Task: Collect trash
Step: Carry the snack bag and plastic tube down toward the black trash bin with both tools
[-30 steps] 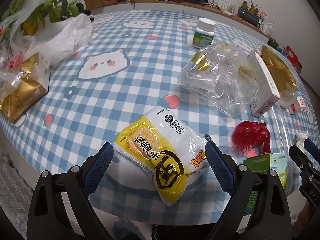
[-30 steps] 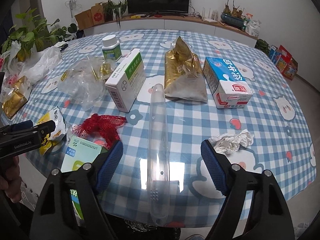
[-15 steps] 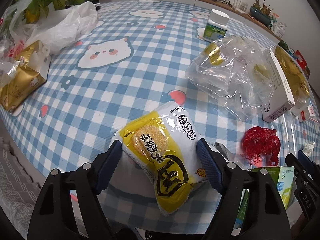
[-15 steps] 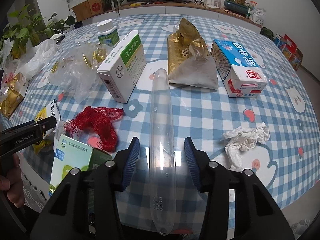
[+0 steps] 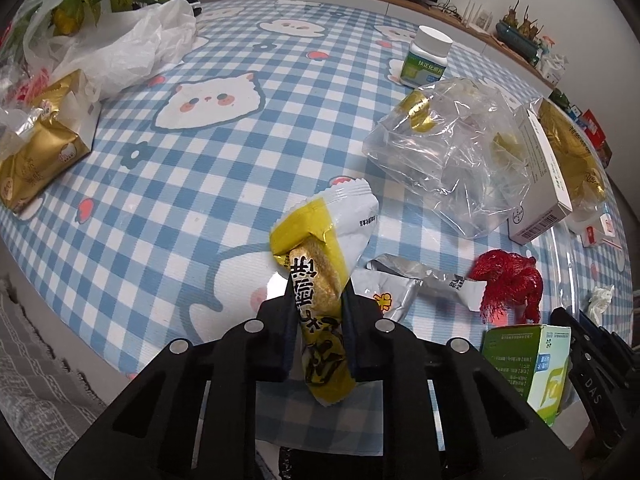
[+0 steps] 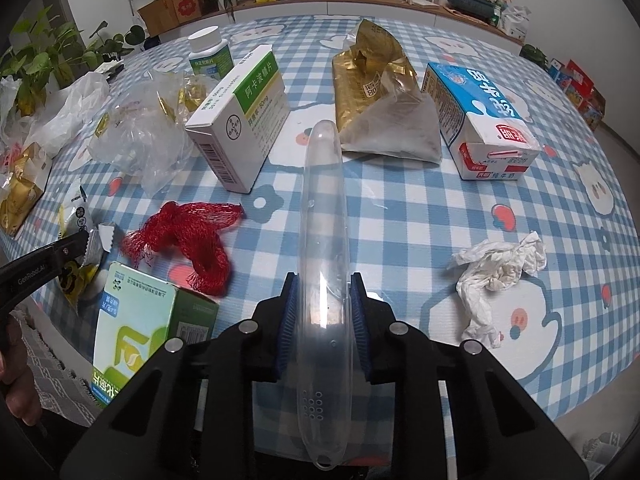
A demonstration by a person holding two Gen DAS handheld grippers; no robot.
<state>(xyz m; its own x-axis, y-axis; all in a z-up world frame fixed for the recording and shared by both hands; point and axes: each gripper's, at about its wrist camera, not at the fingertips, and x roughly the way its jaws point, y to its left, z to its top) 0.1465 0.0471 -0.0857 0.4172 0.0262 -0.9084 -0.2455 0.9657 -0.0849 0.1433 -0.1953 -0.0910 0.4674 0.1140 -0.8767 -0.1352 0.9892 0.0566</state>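
Both tongs have just closed: left tongs [image 5: 318, 312] pinch the yellow snack wrapper [image 5: 320, 264], right tongs [image 6: 325, 312] pinch the clear plastic case [image 6: 324, 240]; both are ready to lift.

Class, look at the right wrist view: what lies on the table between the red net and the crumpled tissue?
The clear plastic tube, which the right hand-held gripper grips, lies between the red net and the tissue.
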